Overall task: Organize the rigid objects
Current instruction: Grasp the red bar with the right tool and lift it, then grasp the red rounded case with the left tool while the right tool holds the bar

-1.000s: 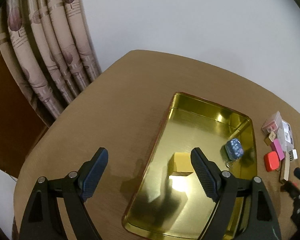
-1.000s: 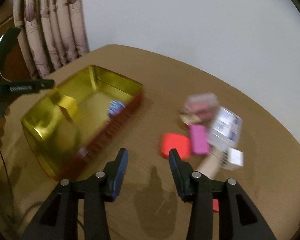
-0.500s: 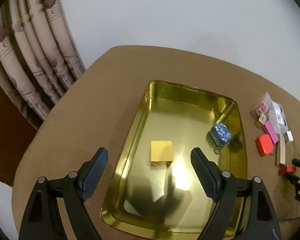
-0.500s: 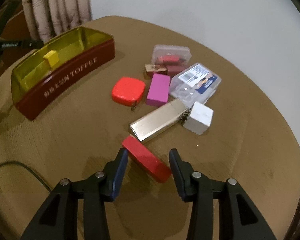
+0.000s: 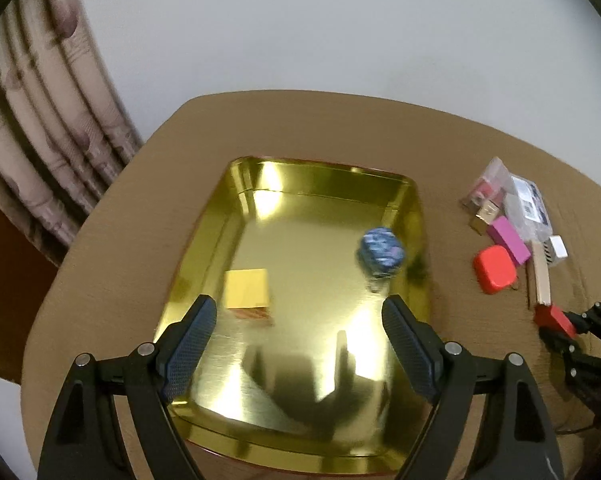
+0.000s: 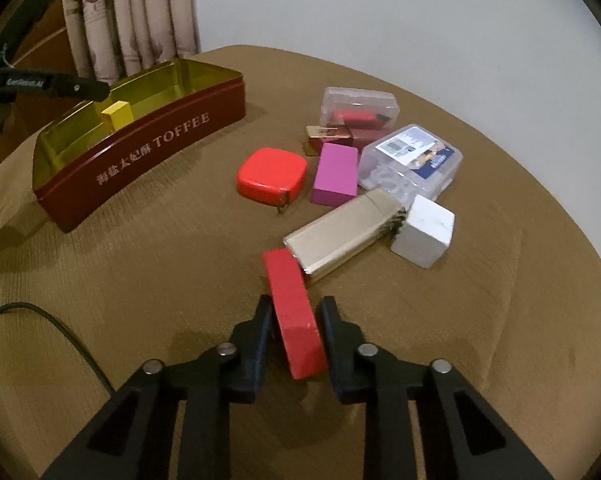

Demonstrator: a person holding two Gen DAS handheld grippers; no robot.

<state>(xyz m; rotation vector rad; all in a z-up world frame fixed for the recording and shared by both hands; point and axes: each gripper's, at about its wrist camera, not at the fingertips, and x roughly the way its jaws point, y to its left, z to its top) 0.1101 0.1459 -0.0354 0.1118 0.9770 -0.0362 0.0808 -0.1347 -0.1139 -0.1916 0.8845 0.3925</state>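
Right gripper point(image 6: 294, 330) has just closed on the red block point(image 6: 294, 312), long axis along its fingers | toffee tin point(image 6: 148, 148) lies up-left across the table | left gripper point(image 5: 300, 344) hangs wide open, empty, over the tin.

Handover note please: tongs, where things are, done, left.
Right tongs: just closed, now shut on the red block, which touches the gold case.
Left tongs: open, empty, over the toffee tin.
Done: yellow block and blue patterned piece lie in the tin.
Left on the table: red square case, pink block, gold case, white cube, two clear boxes, small dark red and gold piece.
Next, probably: carry the red block to the tin.
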